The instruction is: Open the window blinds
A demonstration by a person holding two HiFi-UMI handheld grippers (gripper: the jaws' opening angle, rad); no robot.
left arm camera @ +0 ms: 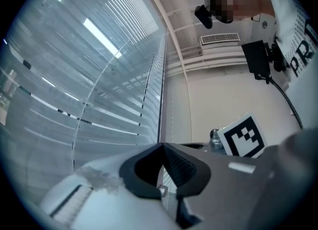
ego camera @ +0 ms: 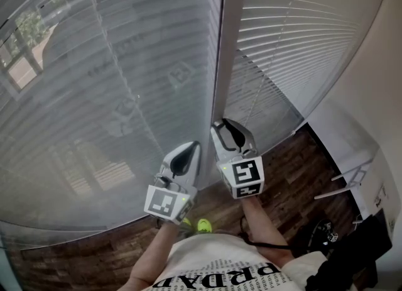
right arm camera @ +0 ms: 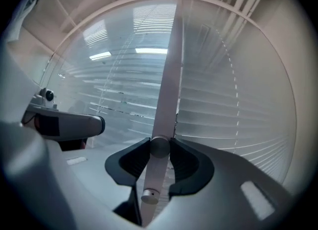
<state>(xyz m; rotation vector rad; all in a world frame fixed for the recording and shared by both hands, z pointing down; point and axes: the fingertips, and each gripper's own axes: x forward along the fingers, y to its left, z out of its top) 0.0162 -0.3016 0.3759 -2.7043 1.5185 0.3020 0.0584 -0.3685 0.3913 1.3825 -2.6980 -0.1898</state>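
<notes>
grey slats of the window blinds (ego camera: 113, 95) fill the head view, hanging on either side of a pale upright post (ego camera: 226, 44). the left tongs (ego camera: 196, 145) and right tongs (ego camera: 220, 123) are raised side by side at the foot of that post.

left gripper view: the left tongs are pressed together on nothing, with the blinds just beyond their tips.

right gripper view: the right tongs pinch a round grey knob (right arm camera: 159, 147) on the post, with slats on both sides.
</notes>
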